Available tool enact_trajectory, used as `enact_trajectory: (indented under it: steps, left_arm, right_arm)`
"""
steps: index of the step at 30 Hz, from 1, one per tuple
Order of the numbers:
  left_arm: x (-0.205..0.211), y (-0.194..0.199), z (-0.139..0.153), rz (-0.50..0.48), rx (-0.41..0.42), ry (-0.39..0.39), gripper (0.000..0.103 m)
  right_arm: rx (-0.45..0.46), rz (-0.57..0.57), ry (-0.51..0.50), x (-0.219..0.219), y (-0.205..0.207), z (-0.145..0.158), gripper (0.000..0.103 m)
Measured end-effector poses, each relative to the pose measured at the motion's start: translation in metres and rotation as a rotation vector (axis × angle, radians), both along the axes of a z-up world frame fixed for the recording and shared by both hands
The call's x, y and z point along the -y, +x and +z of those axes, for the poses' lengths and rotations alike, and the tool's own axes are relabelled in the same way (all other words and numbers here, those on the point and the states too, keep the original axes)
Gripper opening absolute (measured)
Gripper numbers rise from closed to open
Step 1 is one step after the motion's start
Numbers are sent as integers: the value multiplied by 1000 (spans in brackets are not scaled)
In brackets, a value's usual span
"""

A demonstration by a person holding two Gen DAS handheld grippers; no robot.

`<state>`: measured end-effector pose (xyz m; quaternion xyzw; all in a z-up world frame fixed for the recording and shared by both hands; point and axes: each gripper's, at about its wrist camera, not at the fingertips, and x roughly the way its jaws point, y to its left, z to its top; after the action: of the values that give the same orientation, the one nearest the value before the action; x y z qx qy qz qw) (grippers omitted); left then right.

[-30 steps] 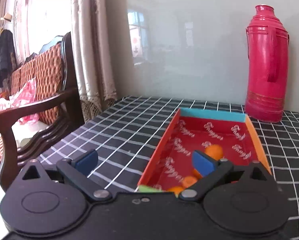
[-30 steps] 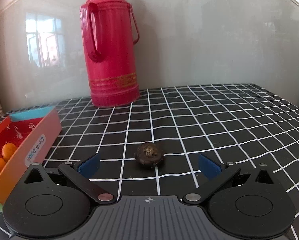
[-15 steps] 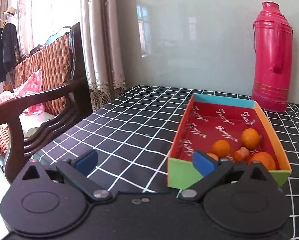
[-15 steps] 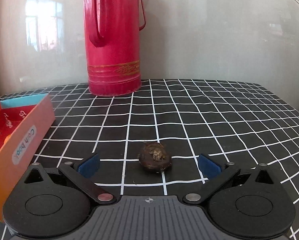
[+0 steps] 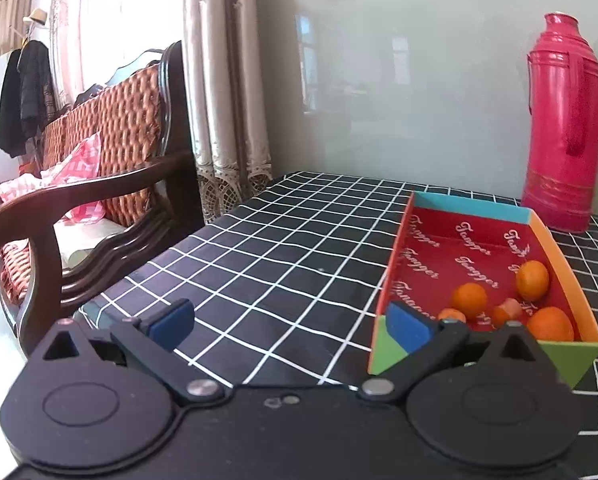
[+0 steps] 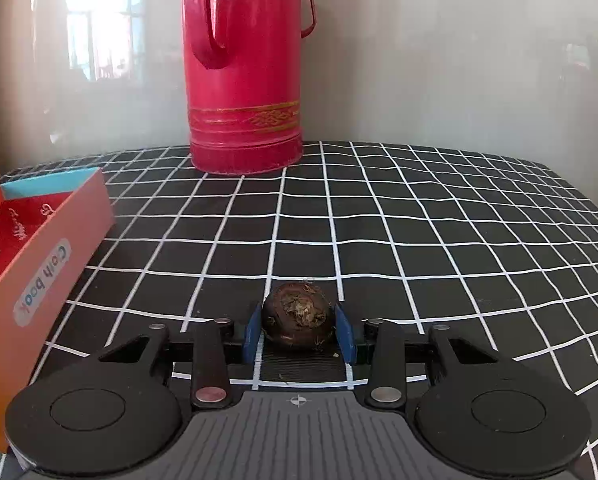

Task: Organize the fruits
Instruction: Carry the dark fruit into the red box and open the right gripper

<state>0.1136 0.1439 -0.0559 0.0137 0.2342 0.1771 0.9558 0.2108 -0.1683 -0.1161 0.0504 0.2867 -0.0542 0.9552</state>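
Currently:
- My right gripper (image 6: 299, 334) is clamped on the brown fruit (image 6: 298, 317), both blue pads touching its sides, fruit on the checked tablecloth (image 6: 419, 240).
- My left gripper (image 5: 289, 322) is spread wide, holding nothing.
- Oranges (image 5: 469, 300) sit in the paper tray (image 5: 563, 272), near the red thermos (image 5: 561, 128).

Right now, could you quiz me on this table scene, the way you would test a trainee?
1. True or false: the right gripper has its jaws closed on the dark brown fruit.
2. How many orange fruits lie in the colourful box?
3. Which stands behind the brown fruit: A) the red thermos, B) a kettle, C) a vase?

Key: 1 true; 2 five; 3 A.
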Motion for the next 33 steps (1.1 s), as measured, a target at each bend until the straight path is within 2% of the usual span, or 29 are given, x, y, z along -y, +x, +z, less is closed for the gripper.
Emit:
enact_trajectory:
  steps: [4, 8, 12, 16, 20, 21, 22, 24, 27, 29, 30, 31, 33]
  left_arm:
    - [-8, -1, 2, 21, 2, -34, 97]
    - [-16, -5, 3, 43, 3, -47, 97]
    - [-25, -10, 3, 65, 2, -42, 97]
    - [-39, -15, 3, 91, -2, -57, 97]
    - [-51, -19, 5, 112, -2, -90, 97]
    - [-53, -20, 5, 113, -2, -101, 97]
    - [-55, -20, 7, 115, 0, -113, 97]
    - [-57, -21, 8, 111, 2, -131, 97]
    - [-50, -20, 12, 77, 2, -145, 97]
    - [-38, -18, 17, 23, -6, -133, 97]
    - [-30, -18, 21, 0, -6, -121, 97]
    - [-22, -20, 26, -23, -5, -108, 97]
    - [-1, -29, 38, -83, -6, -101, 97]
  right_arm:
    - [72, 65, 41, -13, -13, 12, 40]
    - [185, 202, 84, -42, -29, 37, 40]
    - [243, 360, 108, -81, -39, 55, 40]
    - [215, 462, 74, -119, -37, 56, 40]
    - [145, 483, 18, -143, -30, 44, 40]
    - [134, 476, 12, -147, -27, 43, 48]
    - [139, 472, 15, -147, -31, 43, 68]
    - [180, 442, 19, -145, -41, 48, 91]
    - [205, 405, 13, -129, -60, 58, 93]
    - [190, 365, 24, -112, -74, 63, 93]
    - [180, 347, 32, -104, -82, 66, 95]
    - [164, 317, 38, -94, -90, 68, 103]
    - [129, 244, 39, -74, -107, 72, 103]
